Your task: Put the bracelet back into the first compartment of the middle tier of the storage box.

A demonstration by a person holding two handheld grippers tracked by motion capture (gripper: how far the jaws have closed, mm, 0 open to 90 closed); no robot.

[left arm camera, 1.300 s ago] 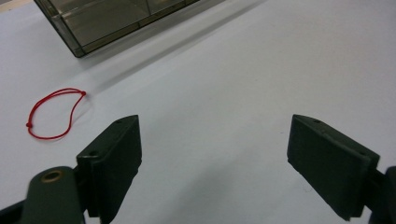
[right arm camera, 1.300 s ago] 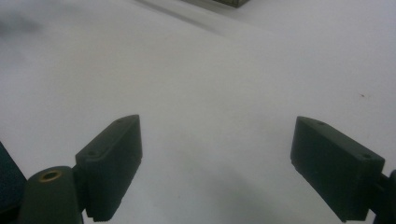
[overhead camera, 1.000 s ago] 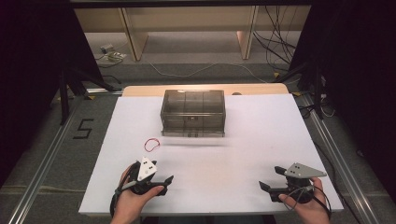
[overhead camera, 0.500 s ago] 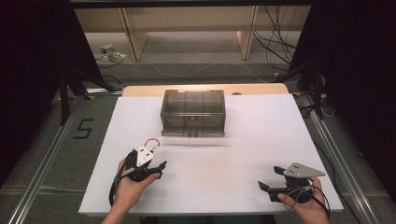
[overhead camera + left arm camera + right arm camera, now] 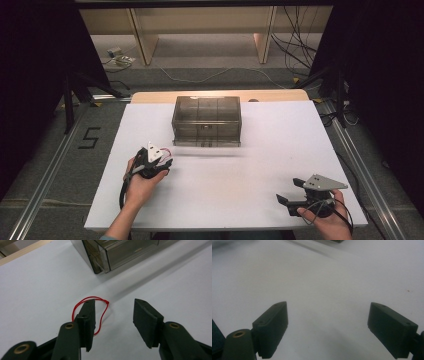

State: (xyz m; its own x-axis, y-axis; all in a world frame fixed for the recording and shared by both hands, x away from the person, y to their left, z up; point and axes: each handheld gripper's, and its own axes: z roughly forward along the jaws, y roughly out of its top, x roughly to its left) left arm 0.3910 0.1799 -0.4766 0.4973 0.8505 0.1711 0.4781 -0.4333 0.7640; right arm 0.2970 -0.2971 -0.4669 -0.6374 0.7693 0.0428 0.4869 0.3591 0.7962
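Note:
A thin red loop (image 5: 99, 298) of cord or rubber lies flat on the white table top (image 5: 250, 170), a little in front of a smoky clear plastic drawer box (image 5: 206, 120) (image 5: 120, 252). My left gripper (image 5: 161, 161) (image 5: 115, 302) hovers right over the loop. Its jaws have just been closing and stand half apart. The left jaw covers part of the loop; the loop's right side lies in the gap, and no pad presses on it. Near the table's front right corner my right gripper (image 5: 290, 191) (image 5: 328, 305) is wide open over bare table.
The drawer box stands at the back middle of the table, with a wooden strip (image 5: 150, 96) behind it. Metal rails (image 5: 45, 180) run along both sides on the floor, a "5" (image 5: 89, 137) is marked at the left, and cables (image 5: 295, 45) lie at the back right.
The left hand has moved away from the front edge toward the box and now sits over the red loop, with its jaws narrower. The right hand has stayed put.

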